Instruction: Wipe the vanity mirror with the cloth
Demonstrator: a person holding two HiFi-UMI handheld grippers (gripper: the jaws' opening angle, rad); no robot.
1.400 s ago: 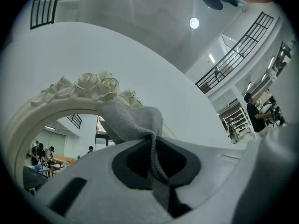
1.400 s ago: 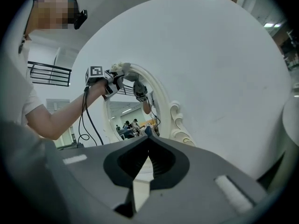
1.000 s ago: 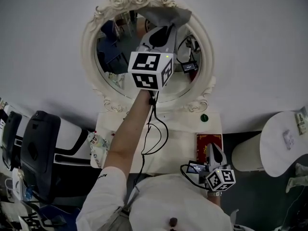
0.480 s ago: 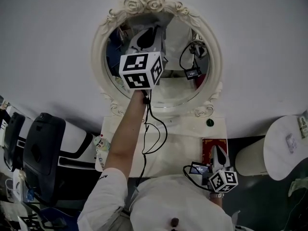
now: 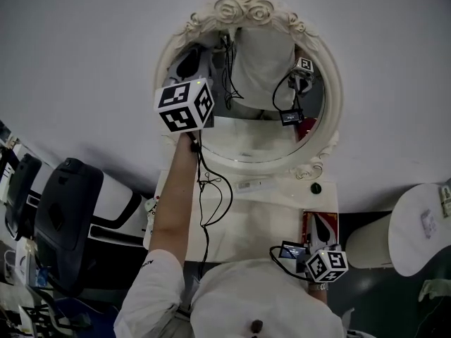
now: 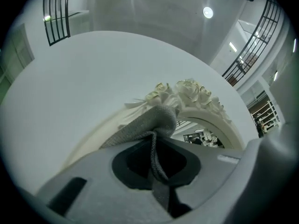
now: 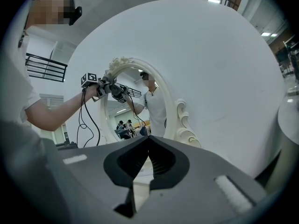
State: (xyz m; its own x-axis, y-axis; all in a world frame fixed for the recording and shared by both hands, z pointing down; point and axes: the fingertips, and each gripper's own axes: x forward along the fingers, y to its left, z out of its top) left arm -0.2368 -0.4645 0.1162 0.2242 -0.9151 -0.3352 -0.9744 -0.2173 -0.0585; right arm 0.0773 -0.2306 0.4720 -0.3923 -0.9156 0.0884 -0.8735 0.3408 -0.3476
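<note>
The oval vanity mirror (image 5: 268, 129) has a cream frame topped with carved roses (image 5: 245, 7) and stands against a white wall. My left gripper (image 5: 192, 72) is raised at the mirror's left edge, its marker cube (image 5: 184, 105) facing me. In the left gripper view it is shut on the grey cloth (image 6: 150, 124), which bunches out past the jaws toward the frame (image 6: 189, 93). The right gripper view shows that same left gripper (image 7: 108, 87) at the mirror (image 7: 133, 111). My right gripper (image 5: 318, 239) sits low over the vanity's right side, shut with nothing in it (image 7: 148, 138).
A white vanity top (image 5: 246, 217) lies under the mirror with a red booklet (image 5: 320, 224), a small dark green knob (image 5: 316, 188) and a white strip (image 5: 250, 185). A black chair (image 5: 63, 217) stands at left, a white round stool (image 5: 419, 224) at right. Cables hang from the left arm.
My left gripper with the cloth has swept from the mirror's upper middle across to its left edge. The right gripper has shifted only slightly.
</note>
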